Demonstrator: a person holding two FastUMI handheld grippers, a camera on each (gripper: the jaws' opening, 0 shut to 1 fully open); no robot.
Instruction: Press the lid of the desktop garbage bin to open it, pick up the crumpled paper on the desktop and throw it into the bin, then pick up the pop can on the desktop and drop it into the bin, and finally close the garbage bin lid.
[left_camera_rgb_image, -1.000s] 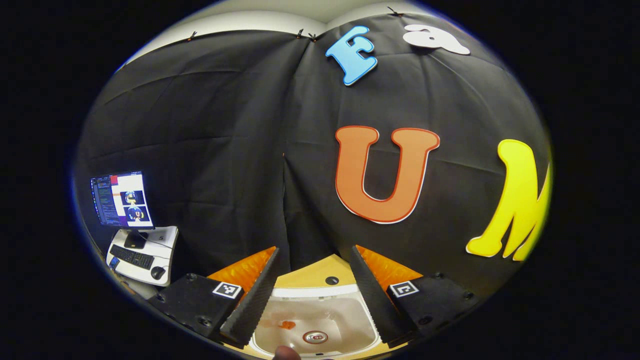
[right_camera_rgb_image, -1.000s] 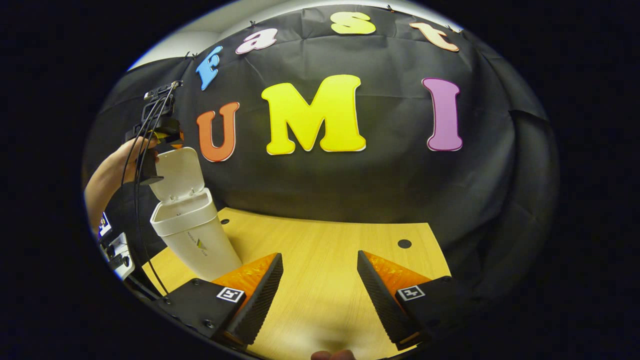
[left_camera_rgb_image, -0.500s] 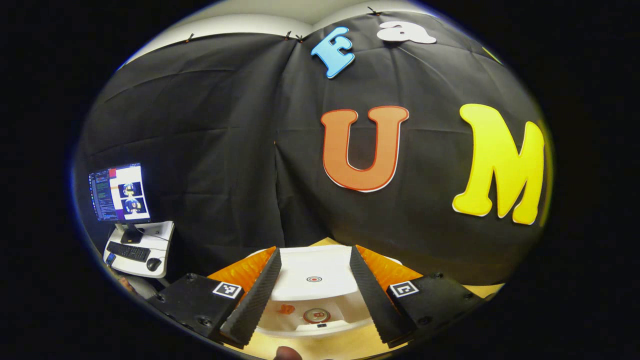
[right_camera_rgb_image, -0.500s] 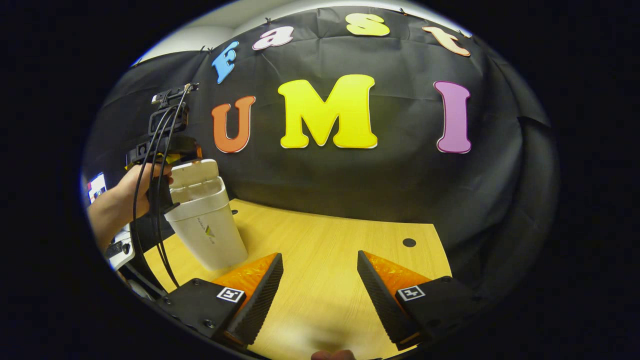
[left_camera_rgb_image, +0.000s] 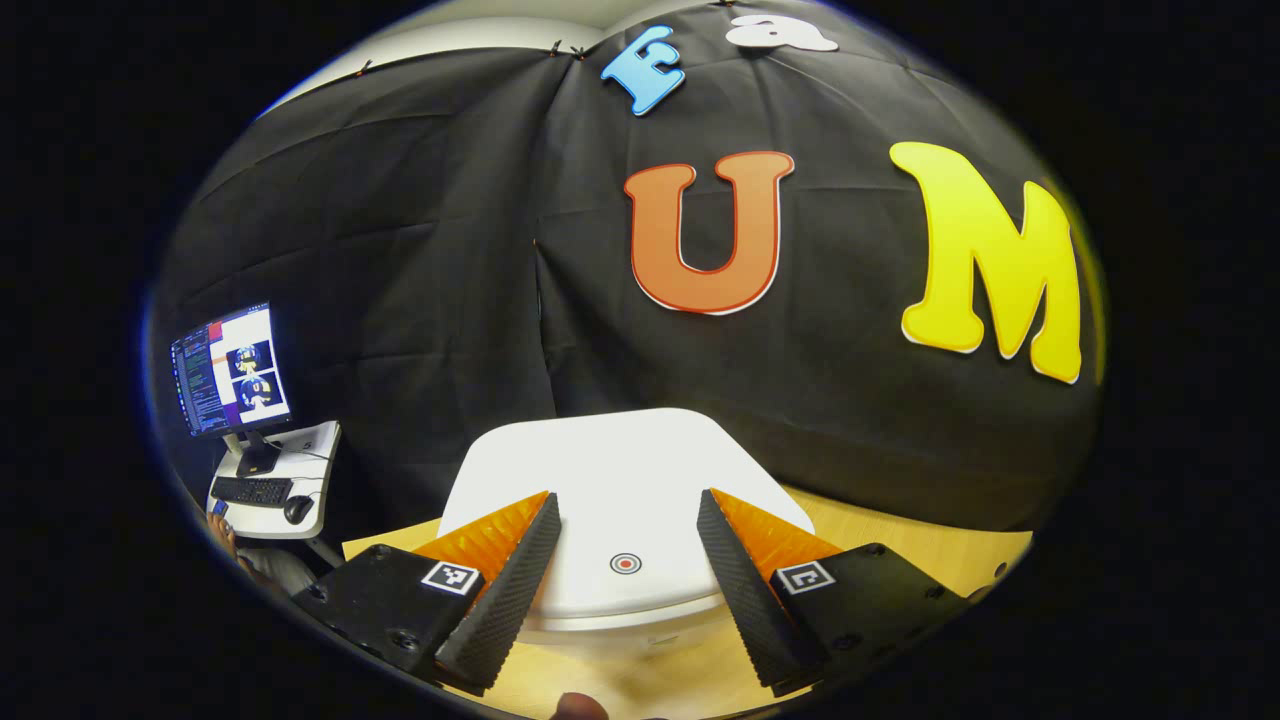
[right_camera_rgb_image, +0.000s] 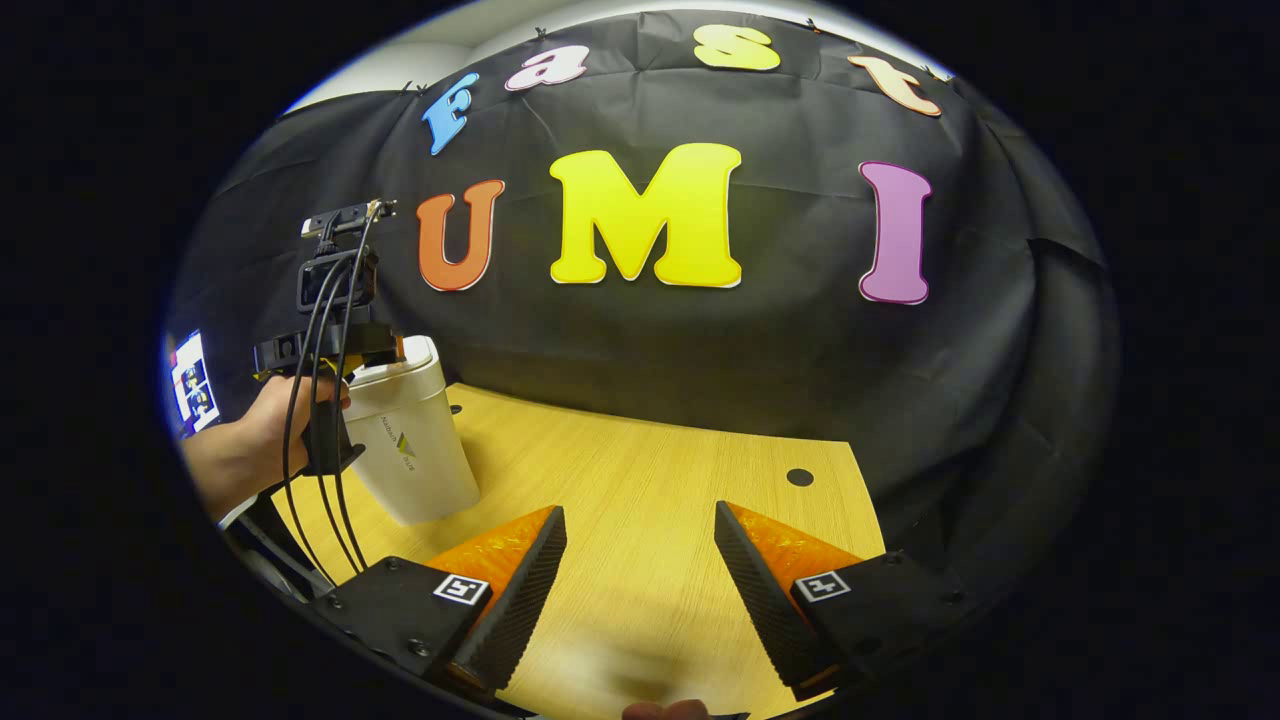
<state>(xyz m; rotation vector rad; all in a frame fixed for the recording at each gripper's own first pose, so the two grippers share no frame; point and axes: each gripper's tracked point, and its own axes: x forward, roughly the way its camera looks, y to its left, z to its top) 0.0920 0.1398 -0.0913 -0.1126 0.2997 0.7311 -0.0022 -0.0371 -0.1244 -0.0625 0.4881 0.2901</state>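
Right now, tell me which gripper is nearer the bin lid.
Left. The left gripper sits right over the bin lid, fingers open. The right gripper hangs over the bare desk, well apart from it.

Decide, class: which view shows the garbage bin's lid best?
The left gripper view: the lid lies broad and close, closed, between the open left gripper. The right gripper view shows it small, edge-on, atop the bin.

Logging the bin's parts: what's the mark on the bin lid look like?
A small red-ringed bullseye mark on the white lid, clearest in the left gripper view.
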